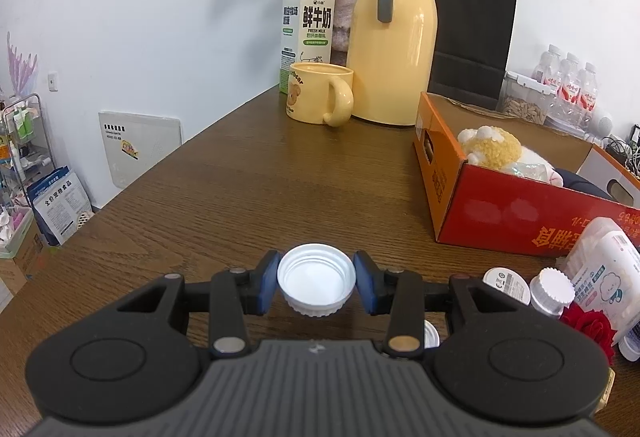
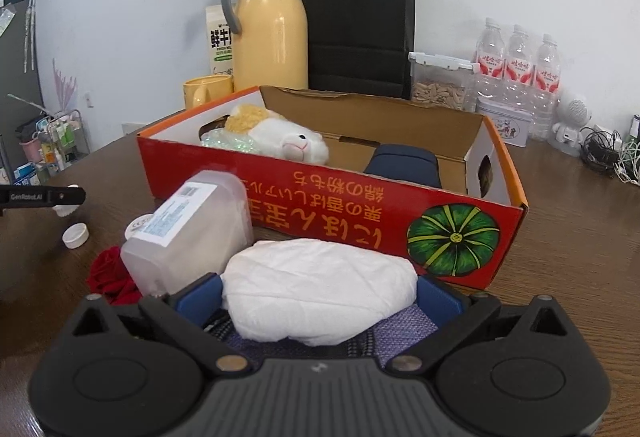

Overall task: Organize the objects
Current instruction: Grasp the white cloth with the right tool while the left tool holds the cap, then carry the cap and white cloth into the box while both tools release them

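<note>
My left gripper [image 1: 316,287] is shut on a white screw cap [image 1: 316,283], open side up, held just above the wooden table [image 1: 240,181]. My right gripper [image 2: 318,293] is shut on a white folded cloth bundle [image 2: 320,289], right in front of the red cardboard box [image 2: 360,213]. The box [image 1: 492,209] holds a plush sheep [image 2: 280,135], a dark blue item [image 2: 404,163] and a shiny wrapper. A translucent plastic container [image 2: 188,233], a red fabric rose [image 2: 110,273] and a loose white cap [image 2: 76,235] lie left of my right gripper.
A yellow mug [image 1: 320,93], a milk carton [image 1: 306,25], a yellow thermos [image 1: 396,37] and a black paper bag [image 1: 470,33] stand at the back. Water bottles [image 2: 516,77], a seed container [image 2: 440,85], a tin and cables sit at the back right. Small white jars [image 1: 552,291] lie near the box.
</note>
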The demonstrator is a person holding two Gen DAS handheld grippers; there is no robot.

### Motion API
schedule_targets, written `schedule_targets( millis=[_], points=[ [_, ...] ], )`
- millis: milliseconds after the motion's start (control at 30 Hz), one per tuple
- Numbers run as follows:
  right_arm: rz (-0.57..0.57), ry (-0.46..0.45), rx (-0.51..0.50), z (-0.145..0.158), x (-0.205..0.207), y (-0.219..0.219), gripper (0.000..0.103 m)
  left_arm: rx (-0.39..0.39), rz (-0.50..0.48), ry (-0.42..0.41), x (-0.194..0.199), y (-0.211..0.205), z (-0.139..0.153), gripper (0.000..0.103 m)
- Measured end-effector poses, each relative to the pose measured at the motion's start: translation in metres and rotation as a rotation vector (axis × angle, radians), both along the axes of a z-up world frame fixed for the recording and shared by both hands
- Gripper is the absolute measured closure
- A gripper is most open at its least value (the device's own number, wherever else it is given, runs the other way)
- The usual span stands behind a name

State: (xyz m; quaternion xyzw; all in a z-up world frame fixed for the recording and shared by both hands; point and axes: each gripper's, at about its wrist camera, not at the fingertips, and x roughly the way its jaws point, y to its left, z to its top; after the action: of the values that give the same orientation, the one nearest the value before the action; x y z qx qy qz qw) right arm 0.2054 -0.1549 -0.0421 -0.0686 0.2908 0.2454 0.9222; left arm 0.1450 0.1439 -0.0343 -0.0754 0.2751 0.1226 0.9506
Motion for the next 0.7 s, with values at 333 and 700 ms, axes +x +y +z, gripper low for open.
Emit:
schedule_targets(
  millis=[333, 700],
  points=[
    [0.026, -0.039, -0.003, 0.004, -0.013, 0.002, 0.021, -0.001, -0.001, -0.006, -0.001, 0.0, 0.0, 0.062],
    [0.013, -0.068, 0.063, 0.013, -0.023, -0.012, 0.027, 0.001, -0.054, -0.074, -0.01, -0.014, 0.022, 0.062]
  ],
)
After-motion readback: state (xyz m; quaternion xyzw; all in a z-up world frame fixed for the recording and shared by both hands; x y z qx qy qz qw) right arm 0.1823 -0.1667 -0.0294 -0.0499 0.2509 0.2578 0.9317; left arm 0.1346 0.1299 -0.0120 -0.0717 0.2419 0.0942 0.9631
